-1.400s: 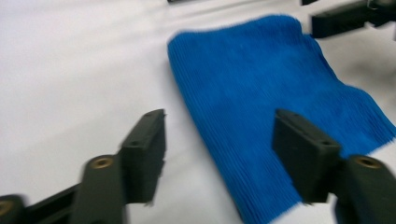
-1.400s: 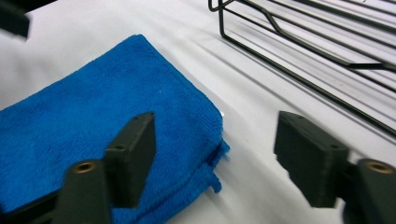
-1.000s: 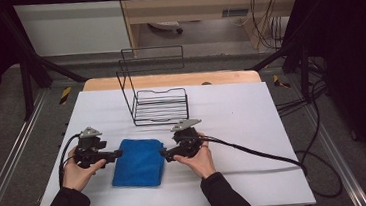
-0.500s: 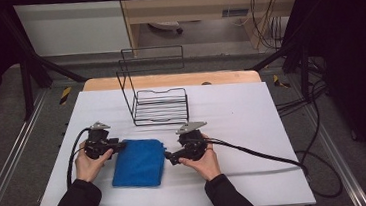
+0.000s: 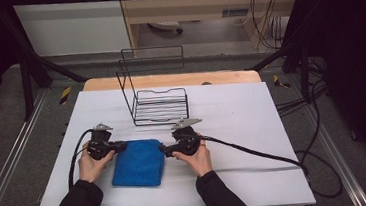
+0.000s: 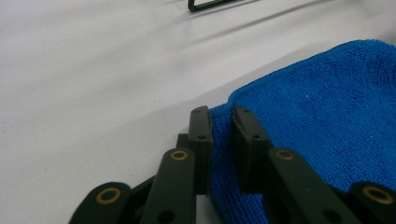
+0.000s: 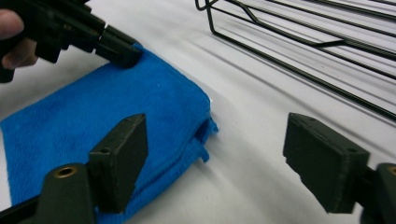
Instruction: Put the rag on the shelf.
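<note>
1. Where its two black jaws meet the far left corner of the blue cloth [image 6: 317,121], the left gripper [image 6: 222,116] is nearly closed, and the hem of that corner sits in the narrow gap between them — pinched, as far as the left gripper view shows.
2. The right gripper [image 7: 217,154] stands wide apart and grasps nothing; one jaw hovers over the cloth's near right edge, the other over bare table beside it.
3. In the high view the left gripper [image 5: 119,147] sits at the cloth's [image 5: 139,163] upper left corner and the right gripper [image 5: 164,148] at its upper right corner, each held in a hand.
4. The cloth lies folded and flat on the white table [image 5: 253,122], near the person's edge — its layered edges show in the right gripper view.
5. A black wire rack [image 5: 158,105] stands on the table just beyond the cloth, apart from it.
6. A cable [image 5: 255,153] trails from the right gripper across the table to the right.
</note>
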A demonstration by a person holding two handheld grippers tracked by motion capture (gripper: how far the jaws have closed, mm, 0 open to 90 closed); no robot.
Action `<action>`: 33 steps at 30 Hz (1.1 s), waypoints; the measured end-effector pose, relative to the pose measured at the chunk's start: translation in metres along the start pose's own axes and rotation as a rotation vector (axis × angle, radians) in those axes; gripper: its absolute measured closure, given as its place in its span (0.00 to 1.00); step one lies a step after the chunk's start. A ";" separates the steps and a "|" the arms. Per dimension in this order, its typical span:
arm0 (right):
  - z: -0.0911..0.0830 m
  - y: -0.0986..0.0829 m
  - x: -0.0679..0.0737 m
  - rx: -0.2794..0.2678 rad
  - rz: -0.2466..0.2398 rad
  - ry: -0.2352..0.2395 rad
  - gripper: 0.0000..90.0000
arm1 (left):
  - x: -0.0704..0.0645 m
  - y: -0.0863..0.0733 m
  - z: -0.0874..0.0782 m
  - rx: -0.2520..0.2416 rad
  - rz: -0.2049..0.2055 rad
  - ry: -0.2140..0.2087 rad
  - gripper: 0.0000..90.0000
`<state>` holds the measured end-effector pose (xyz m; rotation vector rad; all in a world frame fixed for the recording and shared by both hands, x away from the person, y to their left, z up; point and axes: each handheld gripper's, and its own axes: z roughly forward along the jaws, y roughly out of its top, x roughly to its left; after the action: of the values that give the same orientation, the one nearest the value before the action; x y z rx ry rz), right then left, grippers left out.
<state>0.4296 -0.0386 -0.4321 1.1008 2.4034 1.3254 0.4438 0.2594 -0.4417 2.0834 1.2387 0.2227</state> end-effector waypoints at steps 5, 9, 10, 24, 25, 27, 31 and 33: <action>0.020 0.007 0.003 0.040 0.020 -0.028 0.40 | 0.000 -0.001 0.000 0.001 -0.004 -0.005 0.92; 0.030 0.008 0.004 0.059 0.032 -0.037 0.48 | 0.000 -0.001 0.000 0.000 0.003 -0.007 0.92; 0.032 0.007 0.003 0.065 0.037 -0.035 0.50 | 0.000 -0.001 0.000 -0.002 0.003 -0.007 0.92; 0.038 0.000 0.008 0.122 0.097 0.012 0.79 | -0.001 -0.004 0.000 -0.019 -0.004 -0.008 0.94; 0.038 0.000 0.008 0.127 0.107 0.019 0.80 | -0.001 -0.004 0.000 -0.020 -0.002 -0.009 0.94; 0.038 0.000 0.008 0.131 0.119 0.024 0.82 | -0.001 -0.004 0.000 -0.021 0.000 -0.009 0.94; 0.039 0.001 0.007 0.143 0.149 0.048 0.91 | 0.000 -0.005 0.000 -0.026 0.002 -0.017 0.94; 0.039 0.002 0.006 0.147 0.169 0.055 0.93 | 0.001 -0.005 0.000 -0.029 -0.008 -0.022 0.94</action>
<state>0.4449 -0.0084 -0.4523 1.3505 2.5310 1.2583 0.4403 0.2617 -0.4453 2.0501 1.2241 0.2127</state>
